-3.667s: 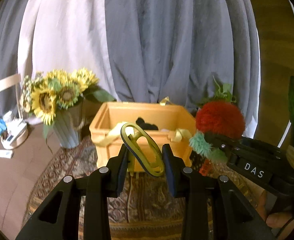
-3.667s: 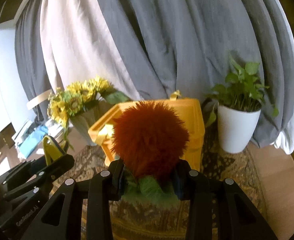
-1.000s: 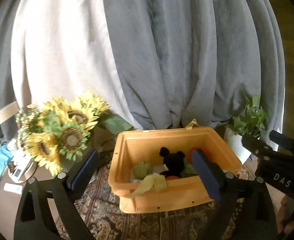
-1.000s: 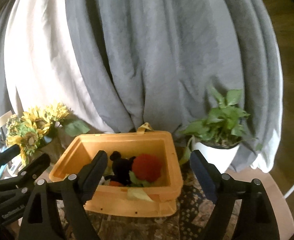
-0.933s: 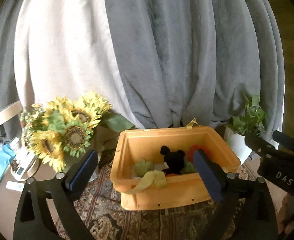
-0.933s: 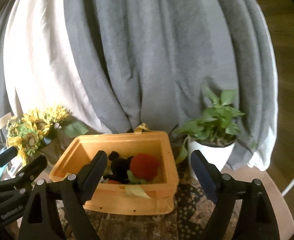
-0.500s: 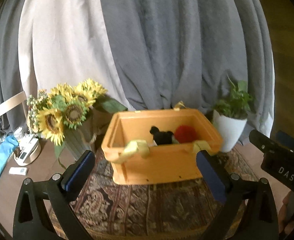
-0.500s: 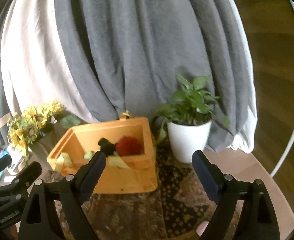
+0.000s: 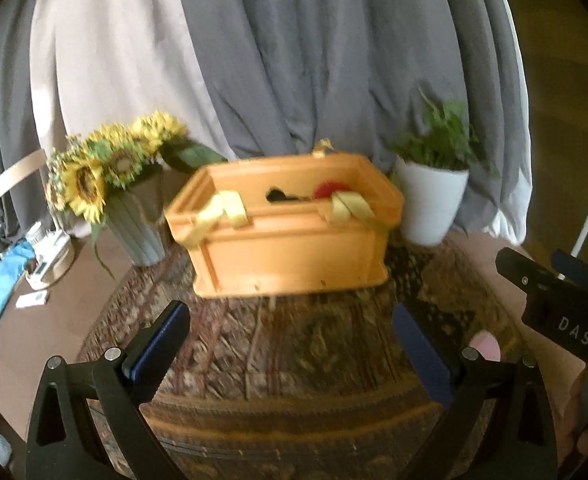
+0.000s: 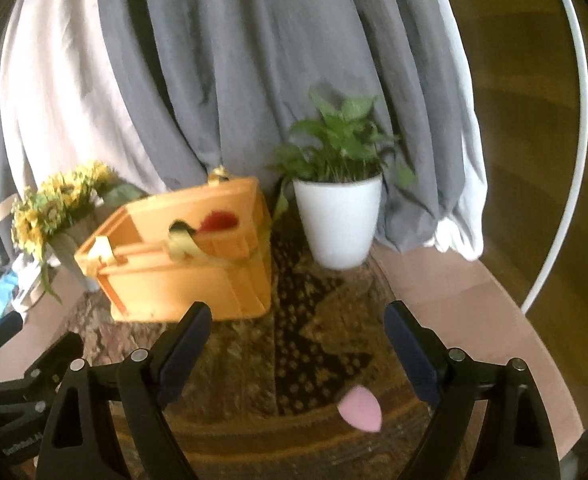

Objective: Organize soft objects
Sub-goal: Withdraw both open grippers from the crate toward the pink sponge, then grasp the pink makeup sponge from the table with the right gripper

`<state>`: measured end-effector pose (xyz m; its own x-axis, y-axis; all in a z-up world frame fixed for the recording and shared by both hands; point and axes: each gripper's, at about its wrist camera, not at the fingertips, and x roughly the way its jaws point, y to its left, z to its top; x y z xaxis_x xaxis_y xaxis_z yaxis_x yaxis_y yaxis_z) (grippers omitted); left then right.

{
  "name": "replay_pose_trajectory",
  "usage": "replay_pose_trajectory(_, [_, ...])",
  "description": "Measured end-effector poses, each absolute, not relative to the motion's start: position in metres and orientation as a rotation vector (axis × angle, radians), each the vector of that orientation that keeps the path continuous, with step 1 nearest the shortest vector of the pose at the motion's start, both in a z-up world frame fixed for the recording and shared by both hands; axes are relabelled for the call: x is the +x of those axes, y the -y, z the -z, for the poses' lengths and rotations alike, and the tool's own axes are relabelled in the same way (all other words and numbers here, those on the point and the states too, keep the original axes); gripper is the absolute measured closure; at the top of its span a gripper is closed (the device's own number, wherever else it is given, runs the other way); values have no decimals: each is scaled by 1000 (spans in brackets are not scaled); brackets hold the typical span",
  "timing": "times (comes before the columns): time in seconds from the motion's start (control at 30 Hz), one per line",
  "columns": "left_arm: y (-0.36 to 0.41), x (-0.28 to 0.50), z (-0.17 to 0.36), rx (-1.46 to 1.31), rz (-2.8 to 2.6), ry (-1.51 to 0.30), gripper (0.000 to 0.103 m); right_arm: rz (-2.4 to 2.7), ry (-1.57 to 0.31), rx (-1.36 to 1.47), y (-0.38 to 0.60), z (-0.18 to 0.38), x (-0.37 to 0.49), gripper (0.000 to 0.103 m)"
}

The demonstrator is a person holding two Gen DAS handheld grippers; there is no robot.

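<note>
Bin part-filled, one pink sponge left on the rug.

A red toy [image 10: 219,220] and a black one [image 9: 277,195] already sit in the orange bin [image 10: 181,256], so most of the sorting looks done. The pink sponge [image 10: 360,408] lies on the rug [image 10: 294,344], well apart from the bin at about 5 o'clock of it. It sits low between the wide-spread jaws of the empty right gripper [image 10: 294,344], toward 5 o'clock. The left gripper [image 9: 289,344] is likewise wide and empty, facing the bin at 12 o'clock.
</note>
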<state>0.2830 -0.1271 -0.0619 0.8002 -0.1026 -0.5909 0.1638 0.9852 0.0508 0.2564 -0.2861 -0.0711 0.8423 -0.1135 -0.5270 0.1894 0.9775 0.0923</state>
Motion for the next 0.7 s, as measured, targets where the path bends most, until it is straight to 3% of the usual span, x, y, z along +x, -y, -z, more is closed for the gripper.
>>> replay_pose_trajectory(0.7, [168, 273, 141, 112, 134, -884, 0, 90, -771, 117, 325, 150, 256, 15])
